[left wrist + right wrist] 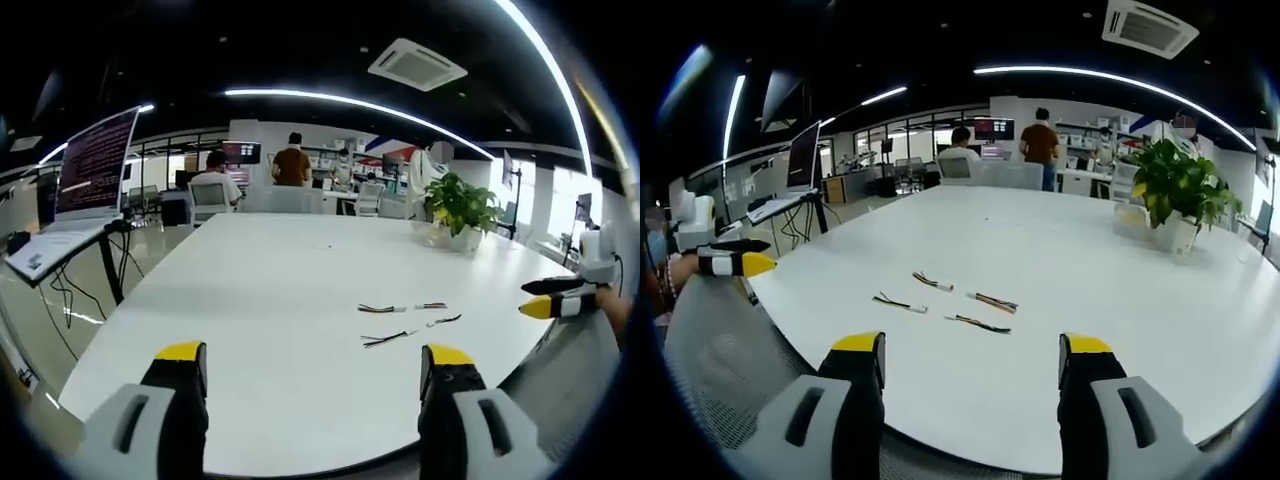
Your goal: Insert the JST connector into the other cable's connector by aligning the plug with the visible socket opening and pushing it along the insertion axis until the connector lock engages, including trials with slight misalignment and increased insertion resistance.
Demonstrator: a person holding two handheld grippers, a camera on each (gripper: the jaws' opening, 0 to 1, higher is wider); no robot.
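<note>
Large white rounded worktop (300,300), bare across most of its surface; on it, four short multicoloured wire leads with small pale JST connectors, lying loose in a cluster, near one another but apart, none mated. In the left gripper view: upper left lead (382,308), upper right lead (431,305), lower left lead (388,339), lower right lead (443,321). In the right gripper view the same cluster sits just ahead of the jaws: (932,282), (992,300), (899,301), (978,322). Left tool (318,372), yellow-tipped grey jaws spread wide, holding nothing, hanging above the near edge of the worktop, well short of the leads. Right tool (971,362), same make, jaws likewise spread and empty, aimed at the cluster from the opposite side; it also enters the left gripper view at the right edge (548,297). Judgement: both tools stand parted in readiness to pick up one lead each, so the task appears not yet begun; plug and socket cannot be told apart at this size. Background: green potted plant in a white pot (463,210) at the far side of the worktop, laptop on a stand (90,175), people at distant desks
</note>
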